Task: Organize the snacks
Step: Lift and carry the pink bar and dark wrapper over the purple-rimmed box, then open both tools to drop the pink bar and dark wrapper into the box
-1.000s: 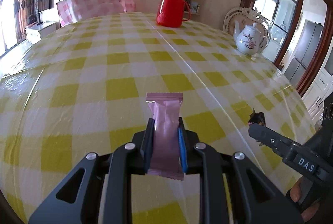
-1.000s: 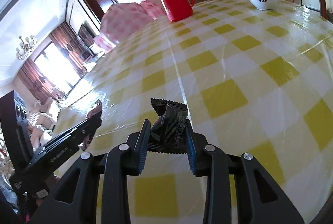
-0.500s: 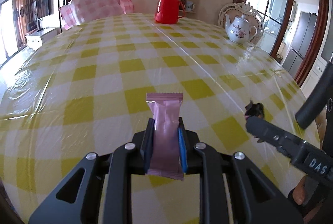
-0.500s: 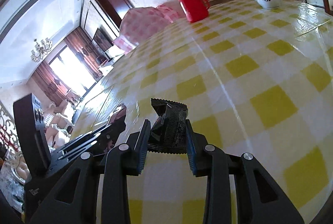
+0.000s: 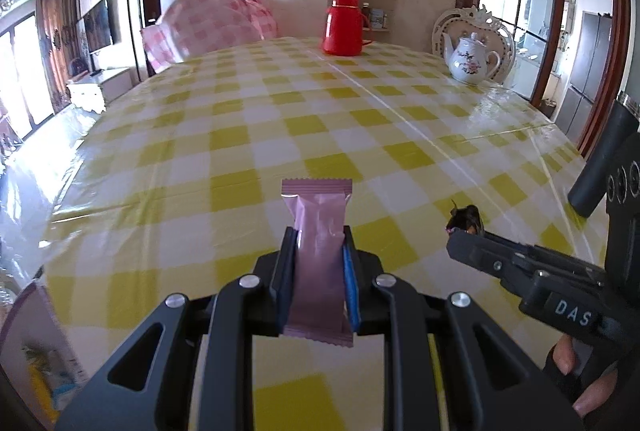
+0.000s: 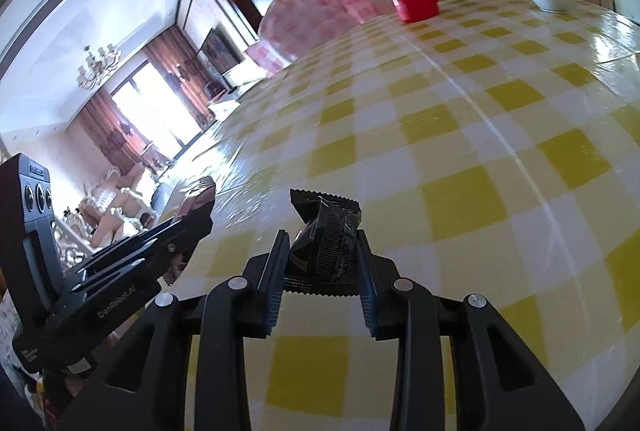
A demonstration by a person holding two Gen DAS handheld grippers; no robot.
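Currently logged, item by item:

- Left gripper: angled downward over the near part of the table; pads pinching a pink snack packet at its lower half. Also seen from the right wrist view, at the left, low beside the table's edge.
- Pink snack packet: held clear of the yellow-checked cloth, long axis running straight away along the fingers, crimped far end pointing toward the red flask.
- Right gripper: tilted downward, rolled to one side; pads clamped on a black snack packet. Thumb of the holding hand visible under the handle.
- Black snack packet: crumpled, lifted off the cloth, long axis along the fingers, serrated end forward.
- Room: broad bare cloth ahead of both grippers; red flask and white teapot well apart at the far edge; table's left edge near the left gripper.
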